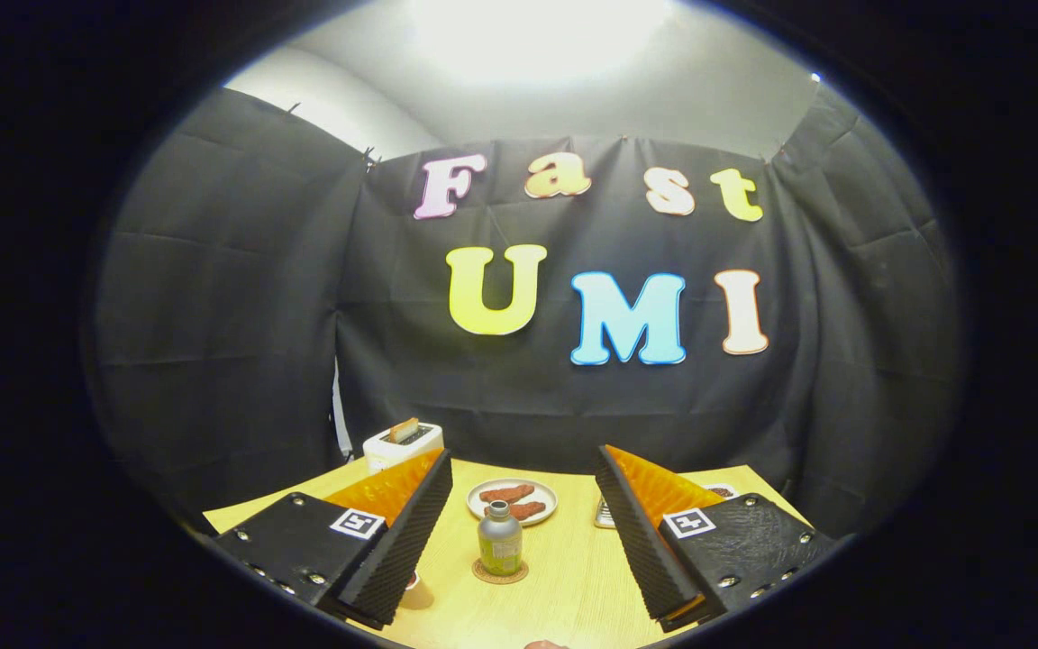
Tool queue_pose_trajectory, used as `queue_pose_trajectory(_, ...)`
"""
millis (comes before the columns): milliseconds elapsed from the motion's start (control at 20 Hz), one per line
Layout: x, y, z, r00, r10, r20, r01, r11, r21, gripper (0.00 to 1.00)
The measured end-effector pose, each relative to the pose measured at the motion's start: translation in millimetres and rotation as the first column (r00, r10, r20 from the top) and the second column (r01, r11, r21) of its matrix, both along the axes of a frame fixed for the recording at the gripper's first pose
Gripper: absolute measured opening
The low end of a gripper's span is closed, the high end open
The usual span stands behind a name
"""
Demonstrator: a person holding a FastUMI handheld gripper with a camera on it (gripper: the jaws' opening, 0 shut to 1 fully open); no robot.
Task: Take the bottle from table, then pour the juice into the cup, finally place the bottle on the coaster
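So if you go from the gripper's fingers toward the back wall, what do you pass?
Open gripper → small green bottle with silver cap standing on a round brown coaster → white plate of reddish-brown food → white toaster holding toast.

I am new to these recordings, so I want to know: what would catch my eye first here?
First the bottle, upright on a round coaster, between and just ahead of the open claw. Beyond it sits a plate of reddish food. A white toaster with a slice in its slot stands at the table's far corner.
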State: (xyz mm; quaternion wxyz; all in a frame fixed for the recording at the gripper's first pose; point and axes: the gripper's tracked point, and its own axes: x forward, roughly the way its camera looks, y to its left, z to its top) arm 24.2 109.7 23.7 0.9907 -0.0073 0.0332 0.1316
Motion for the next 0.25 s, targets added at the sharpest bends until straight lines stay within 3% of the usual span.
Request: queue_pose_trajectory(250, -12.2, -0.8, 2.9, 1.000, -0.012, 0.006, 0.012, 1.000, 0.009, 0.97)
